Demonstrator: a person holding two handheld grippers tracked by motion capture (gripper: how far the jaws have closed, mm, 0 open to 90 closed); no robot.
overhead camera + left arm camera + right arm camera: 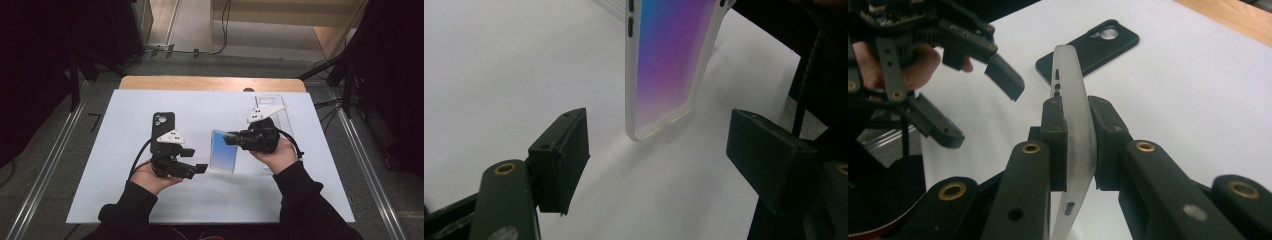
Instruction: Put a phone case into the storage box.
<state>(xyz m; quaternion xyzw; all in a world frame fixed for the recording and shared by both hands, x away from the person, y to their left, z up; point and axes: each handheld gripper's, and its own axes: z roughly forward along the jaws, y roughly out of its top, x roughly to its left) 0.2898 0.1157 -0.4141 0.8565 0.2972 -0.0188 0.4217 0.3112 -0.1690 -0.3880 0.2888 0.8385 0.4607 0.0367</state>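
Right gripper [1075, 145] jaws clamp iridescent case [223, 151]; seemingly empty.

L hand-held gripper [199, 168] agape, R hand-held gripper [231, 137] clamped

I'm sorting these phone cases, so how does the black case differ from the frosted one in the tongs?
The black case is opaque; the frosted case is translucent with a blue-to-purple sheen. The black case lies flat on the white sheet, untouched; the frosted case is held on edge, clamped by the right tongs, while the left tongs stand open near it. Both are slim phone cases of similar size.
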